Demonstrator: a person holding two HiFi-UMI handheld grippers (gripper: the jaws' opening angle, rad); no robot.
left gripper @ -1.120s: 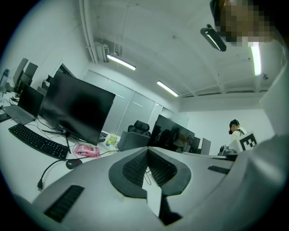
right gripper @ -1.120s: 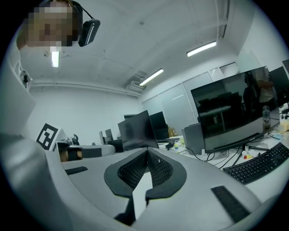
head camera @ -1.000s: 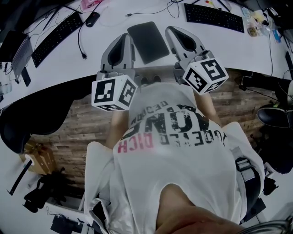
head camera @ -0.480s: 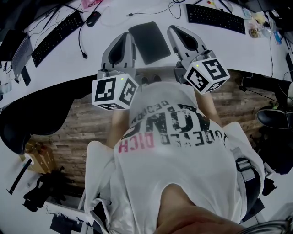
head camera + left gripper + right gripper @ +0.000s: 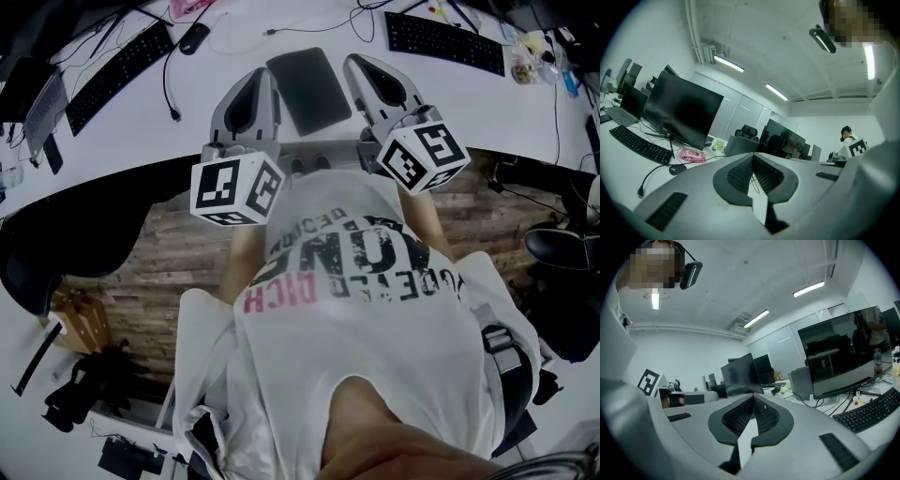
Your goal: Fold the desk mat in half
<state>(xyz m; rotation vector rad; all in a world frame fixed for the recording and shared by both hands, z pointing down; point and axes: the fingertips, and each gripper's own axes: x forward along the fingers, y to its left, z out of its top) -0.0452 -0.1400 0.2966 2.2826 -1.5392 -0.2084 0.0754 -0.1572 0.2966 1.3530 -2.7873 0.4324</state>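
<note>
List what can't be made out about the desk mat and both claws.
- desk mat: the head view is too small and dim to show any fold. Both gripper views miss it, hidden below each claw's body.
- left claw, right claw: seen from above, contact with the desk is unclear.
- Hands: hidden under the marker cubes in the head view.

Pretty clearly an open-plan office: long white desk [image 5: 516,103], keyboards [image 5: 441,37], rows of big monitors [image 5: 682,112], swivel chair [image 5: 749,132], ceiling tube lights [image 5: 728,64].

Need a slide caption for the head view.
Left tongs and right tongs shut, flanking dark desk mat on white desk.
</note>
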